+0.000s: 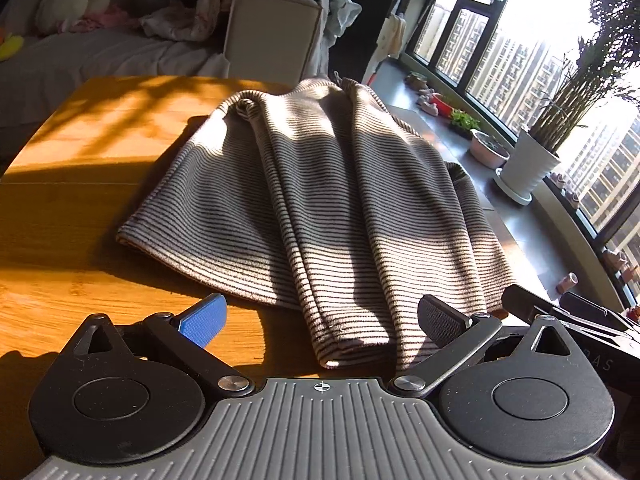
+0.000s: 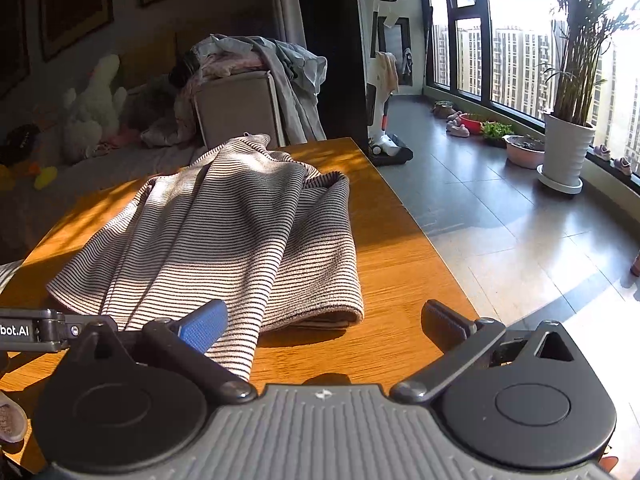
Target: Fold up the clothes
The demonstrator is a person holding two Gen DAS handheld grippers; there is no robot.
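Observation:
A striped grey-and-white garment (image 1: 320, 200) lies partly folded lengthwise on the wooden table (image 1: 80, 200), with a raised ridge of cloth down its middle. My left gripper (image 1: 322, 320) is open at the garment's near hem, its blue pad and black pad on either side of the folded ridge, nothing pinched. In the right wrist view the same garment (image 2: 224, 232) lies on the table (image 2: 400, 272). My right gripper (image 2: 324, 322) is open near the hem's right corner, with its blue pad over the cloth edge and its black pad above bare wood.
The table's right edge drops to a tiled floor (image 2: 500, 220). A white planter (image 2: 568, 148), bowls and small pots line the window sill. Behind the table are a beige laundry bin (image 2: 240, 108) heaped with clothes, a bed and a plush toy (image 2: 92, 108). The left gripper's body (image 2: 28, 330) shows at the left.

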